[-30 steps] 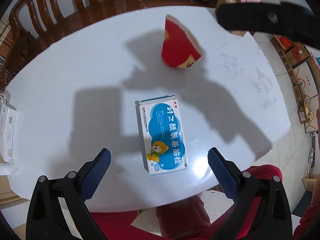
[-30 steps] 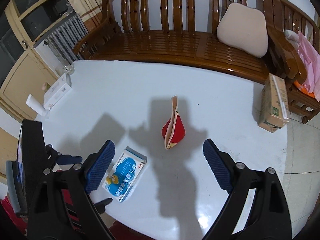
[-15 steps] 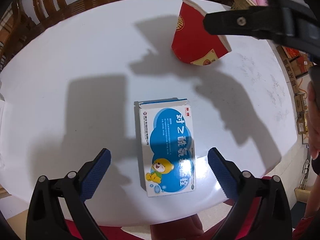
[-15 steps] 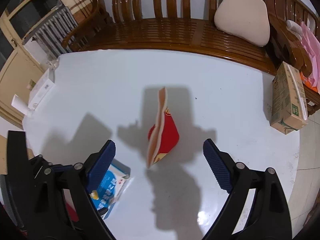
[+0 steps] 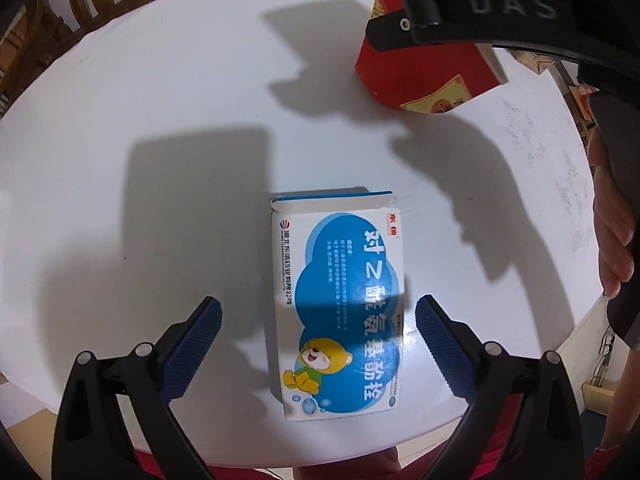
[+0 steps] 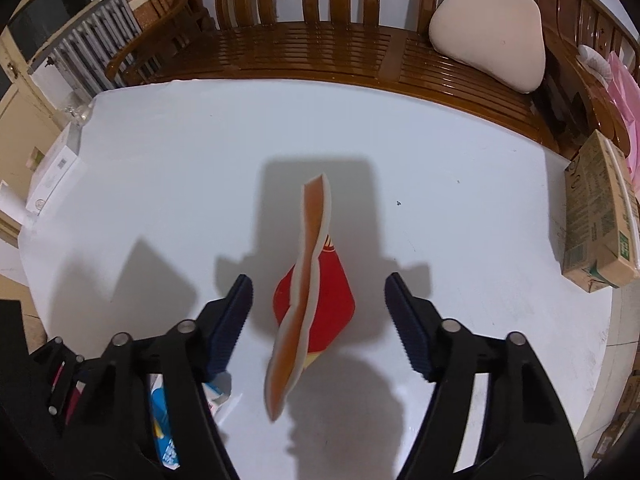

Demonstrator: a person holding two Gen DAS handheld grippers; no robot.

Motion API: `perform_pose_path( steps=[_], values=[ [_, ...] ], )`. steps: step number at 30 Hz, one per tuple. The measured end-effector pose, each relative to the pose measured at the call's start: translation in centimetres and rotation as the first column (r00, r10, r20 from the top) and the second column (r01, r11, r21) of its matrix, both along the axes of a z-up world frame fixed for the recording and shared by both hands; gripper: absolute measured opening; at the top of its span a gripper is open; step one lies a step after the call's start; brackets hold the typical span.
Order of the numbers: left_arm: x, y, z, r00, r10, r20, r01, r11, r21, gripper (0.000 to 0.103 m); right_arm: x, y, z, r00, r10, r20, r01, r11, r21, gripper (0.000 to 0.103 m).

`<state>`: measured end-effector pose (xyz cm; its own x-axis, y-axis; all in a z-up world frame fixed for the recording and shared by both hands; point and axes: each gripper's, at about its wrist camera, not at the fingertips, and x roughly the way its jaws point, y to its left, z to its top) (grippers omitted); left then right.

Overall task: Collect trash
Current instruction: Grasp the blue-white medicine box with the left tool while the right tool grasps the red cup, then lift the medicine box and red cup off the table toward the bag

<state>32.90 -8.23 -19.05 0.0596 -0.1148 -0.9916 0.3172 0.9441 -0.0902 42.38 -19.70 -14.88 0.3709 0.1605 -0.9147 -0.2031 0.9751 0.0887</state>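
Left claw [image 5: 316, 324] released, jaws straddling the near end of the blue medicine box [image 5: 338, 308] lying flat at 6 o'clock on the white worktop [image 5: 160, 120]; drop until the pads flank its long sides, then pinch gently, since thin card likely crushes. Right claw [image 6: 318, 316] also released, around the flattened red paper cup [image 6: 320, 300] at worktop centre; close across the flat faces.

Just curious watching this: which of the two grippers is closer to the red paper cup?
The right. The right gripper straddles the red paper cup, open fingers on either side. The left gripper hangs over the blue medicine box, nearer the table's edge.
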Motion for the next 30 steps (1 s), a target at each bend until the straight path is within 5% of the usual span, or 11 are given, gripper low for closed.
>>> perform_pose_path(
  steps=[7,14,18,30],
  values=[
    [0.6,0.5,-0.4,1.0,0.01,-0.009,-0.011,1.0,-0.009,0.092,0.3,0.2,-1.2,1.0,0.003,-0.011,-0.003,1.0,-0.022,0.032],
    [0.8,0.3,0.3,1.0,-0.005,0.017,0.005,1.0,-0.002,0.063,0.1,-0.2,-1.1,1.0,-0.018,-0.003,0.018,1.0,-0.003,0.011],
    [0.9,1.2,0.3,1.0,0.013,-0.005,-0.013,0.999,-0.049,0.062,-0.3,-0.5,-0.4,0.999,-0.029,0.016,0.029,1.0,-0.006,0.009],
    [-0.4,4.7,4.4,0.987,0.076,0.144,-0.067,0.996,-0.062,0.062,-5.5,-0.2,4.6,0.992,-0.019,0.123,0.025,0.999,-0.047,0.009]
  ],
)
